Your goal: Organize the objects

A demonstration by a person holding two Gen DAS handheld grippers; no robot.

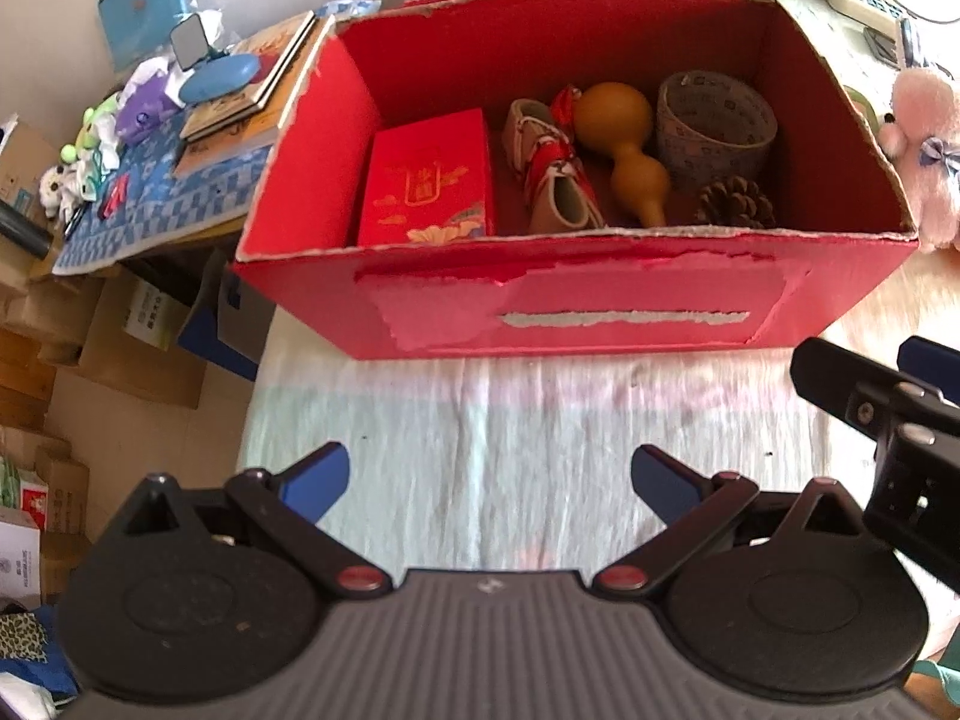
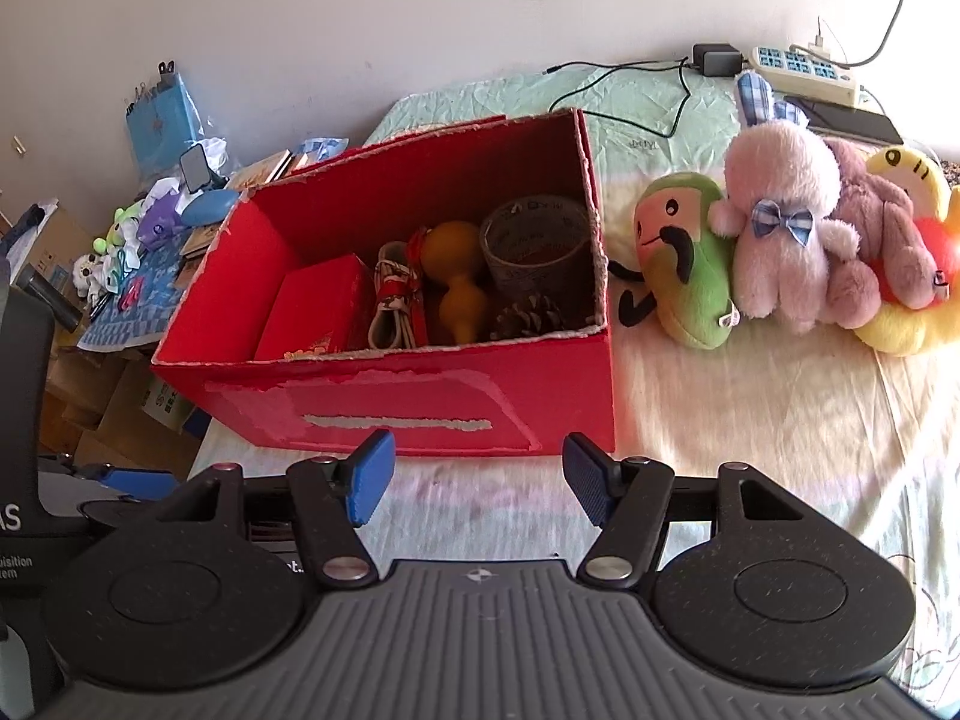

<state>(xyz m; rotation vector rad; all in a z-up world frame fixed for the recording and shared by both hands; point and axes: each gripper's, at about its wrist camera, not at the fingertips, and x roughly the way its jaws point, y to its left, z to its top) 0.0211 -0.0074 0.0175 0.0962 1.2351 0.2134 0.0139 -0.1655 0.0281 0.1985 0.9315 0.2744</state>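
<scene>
A red cardboard box (image 1: 600,312) (image 2: 420,396) stands open on the bed. Inside lie a red packet (image 1: 429,180) (image 2: 318,312), a small shoe (image 1: 555,180) (image 2: 393,300), an orange gourd (image 1: 627,144) (image 2: 459,282), a paper cup (image 1: 714,126) (image 2: 534,246) and a pinecone (image 1: 735,204) (image 2: 531,315). My left gripper (image 1: 491,483) hovers open before the box's front wall, nothing between its blue pads. My right gripper (image 2: 477,477) is also open and empty, just short of the box. Plush toys sit right of the box: a green one (image 2: 684,264), a pink bunny (image 2: 780,228) (image 1: 924,144) and a yellow one (image 2: 906,312).
A pale sheet (image 2: 750,420) covers the bed. A power strip (image 2: 804,66), charger and cables lie at the bed's far edge. Left of the bed a side table (image 1: 162,204) holds books, a blue case and small toys; cardboard boxes (image 1: 138,336) stand on the floor below.
</scene>
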